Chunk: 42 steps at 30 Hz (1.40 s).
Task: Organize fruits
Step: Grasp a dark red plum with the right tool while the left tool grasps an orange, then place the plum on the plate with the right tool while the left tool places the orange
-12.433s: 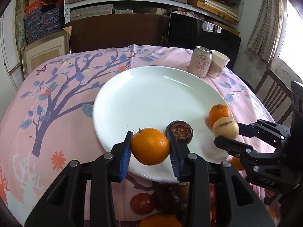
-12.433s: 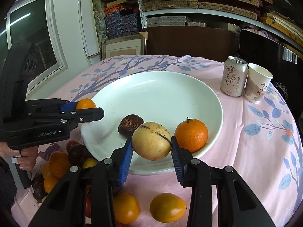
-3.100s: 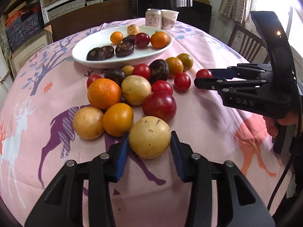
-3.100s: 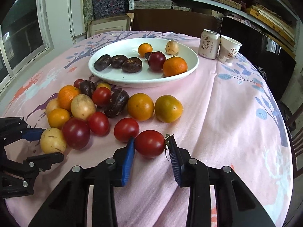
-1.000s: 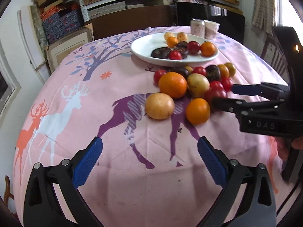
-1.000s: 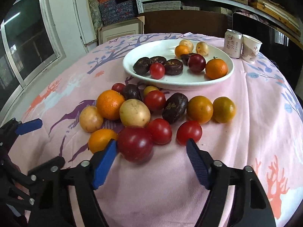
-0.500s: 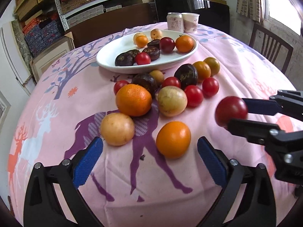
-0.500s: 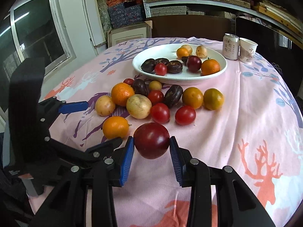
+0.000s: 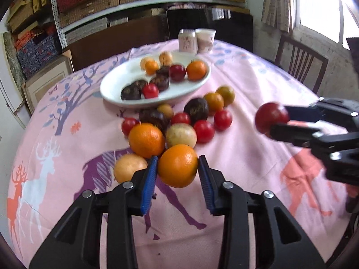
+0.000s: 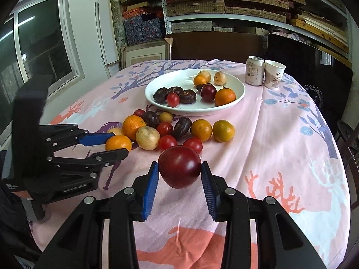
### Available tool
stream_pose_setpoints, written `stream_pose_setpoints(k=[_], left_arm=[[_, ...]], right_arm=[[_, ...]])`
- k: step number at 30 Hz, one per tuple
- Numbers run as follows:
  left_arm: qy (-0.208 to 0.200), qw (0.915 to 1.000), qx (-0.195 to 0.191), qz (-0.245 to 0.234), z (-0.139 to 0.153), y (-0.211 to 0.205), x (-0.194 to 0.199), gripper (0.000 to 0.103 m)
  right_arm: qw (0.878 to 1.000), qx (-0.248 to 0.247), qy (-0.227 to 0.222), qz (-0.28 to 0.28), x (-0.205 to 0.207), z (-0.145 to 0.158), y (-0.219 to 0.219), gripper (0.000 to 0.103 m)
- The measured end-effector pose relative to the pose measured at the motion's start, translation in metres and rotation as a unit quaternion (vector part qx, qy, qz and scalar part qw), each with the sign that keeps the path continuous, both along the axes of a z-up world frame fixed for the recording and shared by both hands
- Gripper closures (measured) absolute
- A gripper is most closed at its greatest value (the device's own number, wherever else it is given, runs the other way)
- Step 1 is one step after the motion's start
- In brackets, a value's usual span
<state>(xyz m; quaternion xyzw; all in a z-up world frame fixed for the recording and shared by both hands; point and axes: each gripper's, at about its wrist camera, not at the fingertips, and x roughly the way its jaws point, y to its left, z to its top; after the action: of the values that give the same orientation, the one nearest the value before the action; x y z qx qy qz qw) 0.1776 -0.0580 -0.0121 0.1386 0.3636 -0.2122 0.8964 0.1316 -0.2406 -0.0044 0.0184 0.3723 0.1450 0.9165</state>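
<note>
Both grippers are holding fruit above the cloth, near side of the pile.

The left gripper (image 9: 178, 173), its jaws having just closed, is pinching an orange (image 9: 178, 165) between its blue pads, just in front of the loose fruit pile (image 9: 179, 121). The right gripper (image 10: 179, 177) is clamping a dark red plum (image 10: 179, 167) squarely between its pads, lifted clear of the tablecloth (image 10: 280, 134) on the near side of the same pile. Beyond the pile, the white plate (image 10: 237, 83) is sitting farther back, carrying oranges, dark fruits and red ones. A can (image 10: 254, 70) and a paper cup (image 10: 274, 74) are standing side by side just past the plate's right rim.
</note>
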Motion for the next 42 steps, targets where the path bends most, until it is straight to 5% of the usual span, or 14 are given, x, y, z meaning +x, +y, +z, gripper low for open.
stream_pose_setpoints(k=[8,15,22,32,33,34,35,36,42], left_arm=[[-0.039,0.995,-0.038,0.084,0.057,0.022,0.053,0.067],[-0.042,0.9893,-0.053,0.129,0.065,0.028,0.121,0.067],[-0.034,0.9922,-0.054,0.107,0.054,0.015,0.157,0.067],[-0.053,0.9916,-0.067,0.097,0.058,0.01,0.158,0.067],[-0.05,0.9913,-0.071,0.099,0.058,0.009,0.159,0.061],[-0.048,0.9909,-0.075,0.101,0.058,0.01,0.16,0.045],[-0.047,0.9906,-0.077,0.103,0.058,0.011,0.16,0.004],[-0.057,0.9898,-0.079,0.104,0.058,0.013,0.158,0.004],[-0.078,0.9905,-0.031,0.109,0.057,0.013,0.141,0.004]], right_arm=[[0.998,0.037,-0.05,-0.029,0.045,0.033,-0.01,0.064],[0.997,0.023,-0.064,-0.025,0.116,0.04,-0.008,0.064],[0.999,0.017,-0.039,-0.019,0.152,0.022,-0.001,0.064],[1.0,0.018,-0.019,-0.009,0.161,0.007,0.002,0.064],[1.0,0.019,-0.016,-0.002,0.162,0.006,0.003,0.062],[1.0,0.023,-0.016,0.008,0.163,0.006,0.004,0.046],[0.999,0.022,-0.021,0.009,0.162,0.007,0.004,0.029],[0.999,0.016,-0.034,-0.002,0.158,0.01,0.001,0.004],[0.999,0.007,-0.047,-0.01,0.132,0.027,-0.015,0.003]])
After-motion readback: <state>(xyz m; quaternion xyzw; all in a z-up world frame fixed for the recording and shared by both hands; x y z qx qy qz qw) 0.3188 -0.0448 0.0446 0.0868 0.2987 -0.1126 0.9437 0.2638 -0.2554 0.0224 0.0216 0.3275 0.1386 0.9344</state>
